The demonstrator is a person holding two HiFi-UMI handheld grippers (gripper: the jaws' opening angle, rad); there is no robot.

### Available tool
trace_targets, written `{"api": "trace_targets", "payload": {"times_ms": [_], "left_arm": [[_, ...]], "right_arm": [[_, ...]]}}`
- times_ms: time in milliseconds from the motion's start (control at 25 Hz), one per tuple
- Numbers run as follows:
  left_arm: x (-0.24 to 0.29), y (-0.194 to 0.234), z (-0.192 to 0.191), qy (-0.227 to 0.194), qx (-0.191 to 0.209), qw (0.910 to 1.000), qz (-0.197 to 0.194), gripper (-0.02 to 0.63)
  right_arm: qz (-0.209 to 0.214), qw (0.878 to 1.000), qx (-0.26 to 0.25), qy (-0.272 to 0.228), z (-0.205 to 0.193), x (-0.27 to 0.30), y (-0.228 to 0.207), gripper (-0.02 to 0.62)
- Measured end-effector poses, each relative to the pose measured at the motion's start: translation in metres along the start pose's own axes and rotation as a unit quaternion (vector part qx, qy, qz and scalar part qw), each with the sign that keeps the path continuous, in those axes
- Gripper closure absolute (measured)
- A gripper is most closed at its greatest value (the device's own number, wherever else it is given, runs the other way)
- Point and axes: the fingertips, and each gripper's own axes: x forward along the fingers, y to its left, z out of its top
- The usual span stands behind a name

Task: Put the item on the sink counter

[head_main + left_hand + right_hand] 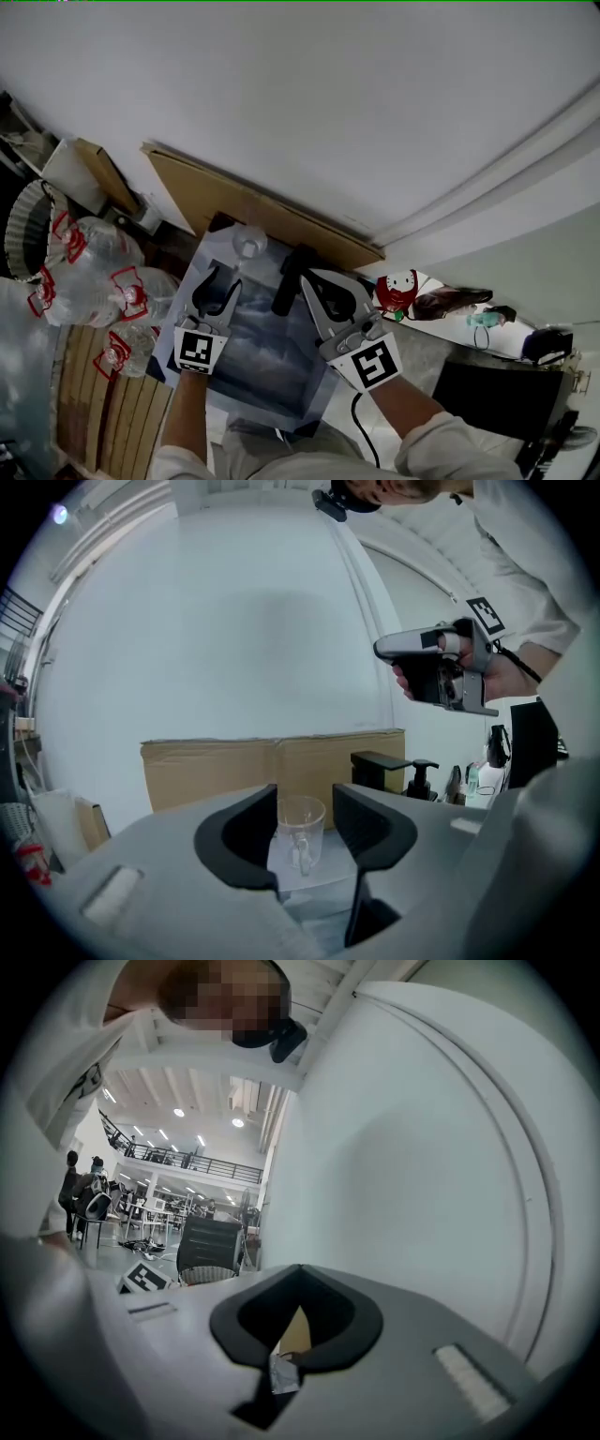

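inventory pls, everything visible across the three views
glass mug: 1, clear, at the sink's back edge, ahead of the left jaws
sink: 1, steel grey, below both grippers
faucet: 1, black, right of the mug
cardboard sheet: 1, brown, leaning on the white wall behind the sink
water jugs: at least 3, clear with red handles, left of the sink
pump bottle: 1, black, right of the faucet
clock: 1, red with white face, counter at right
wooden slats: brown, lower left
left gripper: 1, grey and black, open, holding nothing
right gripper: 1, grey and black, shut, nothing seen held
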Motion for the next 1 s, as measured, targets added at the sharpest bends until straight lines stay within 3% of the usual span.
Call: {"api": "trace_targets", "payload": {"times_ms": [240,360,1000], "left_arm": [[-0.035,0.003,0.055,-0.016,0.019,0.9997,0.009,0.55],[-0.05,0.002,0.079,-0.02,0.027,0.9994,0.011,0.588],[-0.119,-0.022,0.164,-0.038,0.018,0.9991,-0.004,0.601]], "right_arm": [[-0.004,1.0,-0.01,0.01,0.016,-0.015,0.011,0.591],[-0.008,1.0,-0.023,0.018,0.018,-0.025,0.014,0.591],[-0.04,0.998,-0.025,0.043,0.038,-0.083,0.033,0.591]]}}
